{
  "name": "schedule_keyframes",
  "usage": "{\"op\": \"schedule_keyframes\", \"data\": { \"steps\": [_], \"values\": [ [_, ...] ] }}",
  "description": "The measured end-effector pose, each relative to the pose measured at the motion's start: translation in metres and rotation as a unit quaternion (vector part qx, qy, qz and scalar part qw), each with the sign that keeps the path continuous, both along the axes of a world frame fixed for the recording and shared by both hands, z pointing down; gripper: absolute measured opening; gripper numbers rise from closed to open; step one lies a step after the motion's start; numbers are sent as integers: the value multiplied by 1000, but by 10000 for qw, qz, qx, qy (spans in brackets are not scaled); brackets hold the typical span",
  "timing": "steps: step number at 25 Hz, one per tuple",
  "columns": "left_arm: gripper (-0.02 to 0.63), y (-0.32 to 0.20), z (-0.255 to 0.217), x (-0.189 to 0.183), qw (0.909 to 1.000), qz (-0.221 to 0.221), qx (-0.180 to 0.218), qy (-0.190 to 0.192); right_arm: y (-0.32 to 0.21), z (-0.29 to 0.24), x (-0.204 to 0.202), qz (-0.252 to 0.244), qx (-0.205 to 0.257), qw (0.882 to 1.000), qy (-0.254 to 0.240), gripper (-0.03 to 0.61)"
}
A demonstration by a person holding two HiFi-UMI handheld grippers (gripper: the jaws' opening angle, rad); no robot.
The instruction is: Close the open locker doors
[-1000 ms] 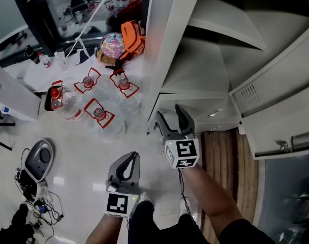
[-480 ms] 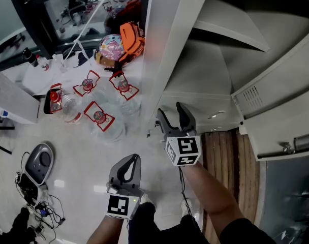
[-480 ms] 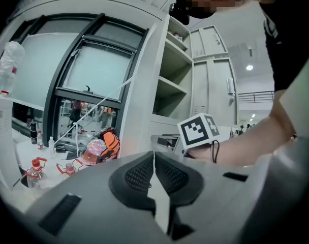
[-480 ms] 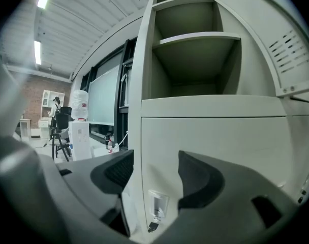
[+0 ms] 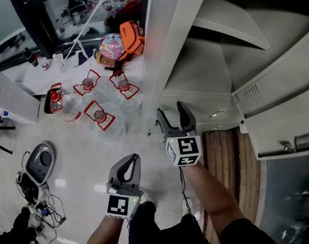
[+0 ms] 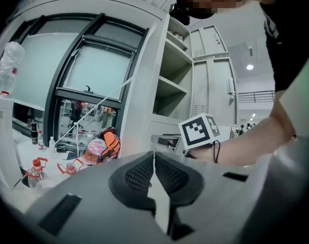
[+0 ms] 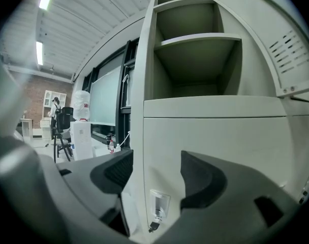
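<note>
A tall pale grey locker rises ahead and to the right in the head view, its upper compartments open with bare shelves. Its open door swings out at the right. My right gripper stands open, jaws empty, close in front of the closed lower door. In the right gripper view that lower door fills the gap between the jaws of the right gripper, with a key lock low down, an open shelf above, and the open door at the right edge. My left gripper hangs lower left, shut and empty; the left gripper also shows shut in its own view.
Several water bottles with red handles lie on the floor left of the locker, with an orange bag behind them. A grey device and cables sit at lower left. A wooden floor strip runs under the open door.
</note>
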State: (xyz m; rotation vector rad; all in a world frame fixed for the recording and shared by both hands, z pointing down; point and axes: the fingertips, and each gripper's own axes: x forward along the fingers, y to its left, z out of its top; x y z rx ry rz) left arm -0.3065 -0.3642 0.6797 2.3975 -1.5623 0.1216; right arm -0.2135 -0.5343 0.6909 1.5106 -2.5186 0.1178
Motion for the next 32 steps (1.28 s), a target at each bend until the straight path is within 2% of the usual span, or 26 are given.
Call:
{"op": "schedule_keyframes", "data": {
  "steps": [9, 15, 17, 21, 28, 32],
  "values": [
    [5, 13, -24, 17, 9998, -165, 73, -61, 29, -16, 14, -214, -35, 9997, -58, 279],
    [5, 36, -55, 44, 9994, -233, 188, -146, 63, -41, 37, -424, -30, 9989, -174, 269],
    [6, 44, -66, 55, 9992, -263, 242, -185, 76, -52, 44, -540, -3, 9983, -222, 222],
    [5, 60, -88, 81, 9989, -231, 275, -308, 100, -76, 61, -798, 11, 9964, -283, 13],
    [5, 78, -126, 126, 9968, -271, 605, -442, 137, -116, 97, -1005, -80, 9939, -438, 2],
    [5, 87, -141, 146, 9965, -389, 542, -513, 155, -133, 120, -984, -241, 9936, -509, 2]
  ]
}}
